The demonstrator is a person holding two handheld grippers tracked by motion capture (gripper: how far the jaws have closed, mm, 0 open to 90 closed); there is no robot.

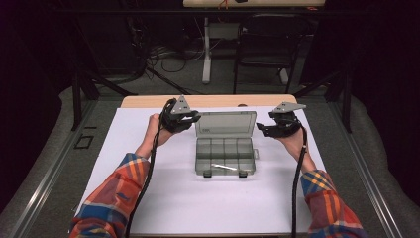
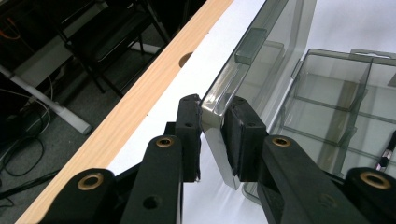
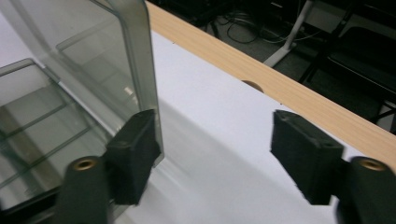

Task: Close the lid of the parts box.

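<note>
Left gripper (image 2: 212,133): clamped on the left edge of the lid (image 1: 226,123) of a clear plastic box (image 1: 226,156); in the left gripper view the two pads are seen pressed against either face of the lid's corner.

Right gripper (image 3: 217,161): spread wide; in the right gripper view one pad (image 3: 133,154) is seen touching or just beside the lid's right edge, while the other pad (image 3: 306,161) is held well apart over the white table cover (image 1: 163,198).

Box: placed at the middle of the white cover, between the two grippers in the high view; its tray is divided into compartments.

Lid: raised to roughly upright, hinged along the far side of the tray.

Contents: a slim, pale, pen-like object (image 1: 224,167) is seen lying in the near row of compartments; the other compartments appear empty.

Stage reached: the box is judged to be open, the lid being steadied by one gripper.

Work left: either the lid is to be let fall back or swung shut; which is intended cannot be told.
</note>
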